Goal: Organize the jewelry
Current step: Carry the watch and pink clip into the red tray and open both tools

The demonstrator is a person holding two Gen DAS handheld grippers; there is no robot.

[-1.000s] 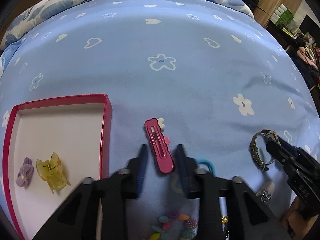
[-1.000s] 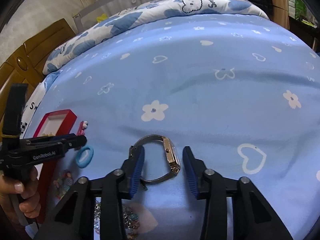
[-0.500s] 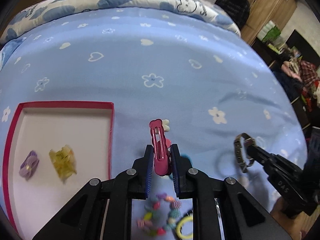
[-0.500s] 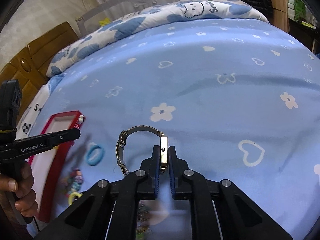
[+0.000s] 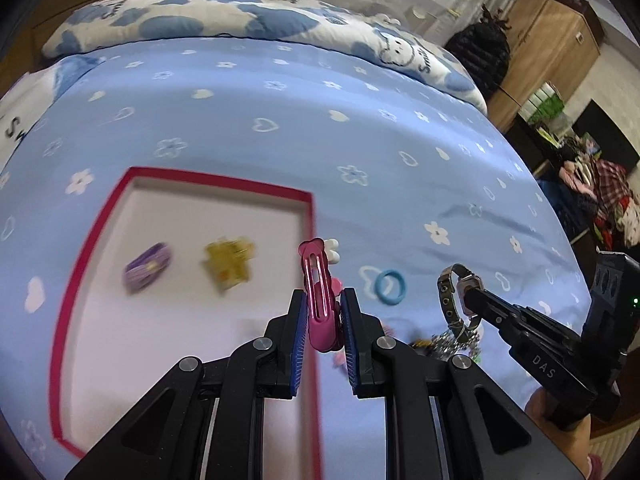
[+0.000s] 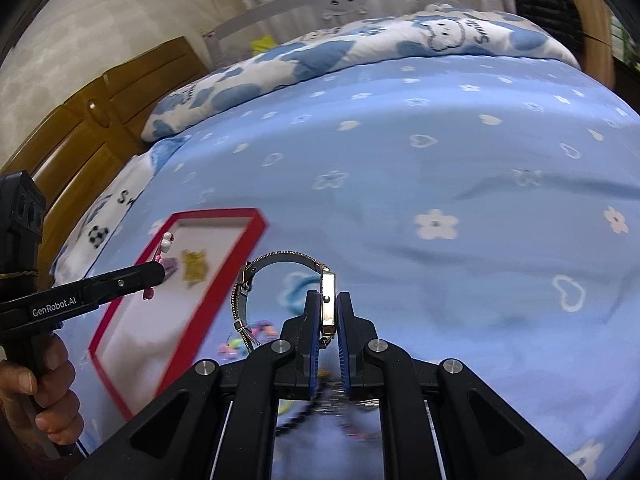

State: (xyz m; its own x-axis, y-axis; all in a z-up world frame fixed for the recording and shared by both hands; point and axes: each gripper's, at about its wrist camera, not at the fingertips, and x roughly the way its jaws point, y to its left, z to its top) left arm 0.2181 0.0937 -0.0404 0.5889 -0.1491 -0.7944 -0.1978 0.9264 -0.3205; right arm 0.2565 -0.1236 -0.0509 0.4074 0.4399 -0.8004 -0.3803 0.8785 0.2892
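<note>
Lifting both off the bed: left claw [image 5: 324,320] clamped on clip [image 5: 318,292], right claw [image 6: 329,316] just closed on watch [image 6: 327,300]; tray [image 5: 184,178] next, I judge.

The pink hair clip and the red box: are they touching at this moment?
Apart. In the right wrist view the pink hair clip is pinched in the left claw and held in the air above the red box.
</note>
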